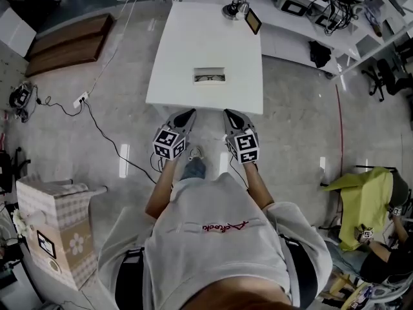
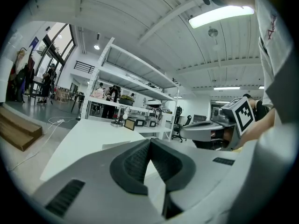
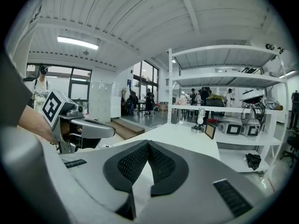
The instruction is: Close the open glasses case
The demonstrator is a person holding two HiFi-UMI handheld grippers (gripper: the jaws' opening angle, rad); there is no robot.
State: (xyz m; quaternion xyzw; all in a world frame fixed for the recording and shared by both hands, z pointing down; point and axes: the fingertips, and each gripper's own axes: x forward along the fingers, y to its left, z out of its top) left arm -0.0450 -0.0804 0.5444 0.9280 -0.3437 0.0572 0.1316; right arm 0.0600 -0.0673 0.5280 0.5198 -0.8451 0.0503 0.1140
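Note:
The open glasses case (image 1: 210, 77) lies near the front edge of the white table (image 1: 187, 44), with dark glasses showing inside it. Both grippers are held side by side just short of that edge, pointing at the table. My left gripper (image 1: 190, 113) has its jaws closed tip to tip with nothing between them, and the left gripper view shows the same (image 2: 150, 143). My right gripper (image 1: 227, 113) is also shut and empty (image 3: 148, 144). Each gripper shows in the other's view: the right gripper (image 2: 219, 127) and the left gripper (image 3: 81, 127).
A small lamp (image 1: 235, 8) and a framed screen (image 1: 253, 21) stand at the table's far end. White shelving (image 1: 322, 18) with gear runs behind and to the right. On the floor left are a cable with power strip (image 1: 80, 99), wooden steps (image 1: 68, 44) and a box (image 1: 55, 231).

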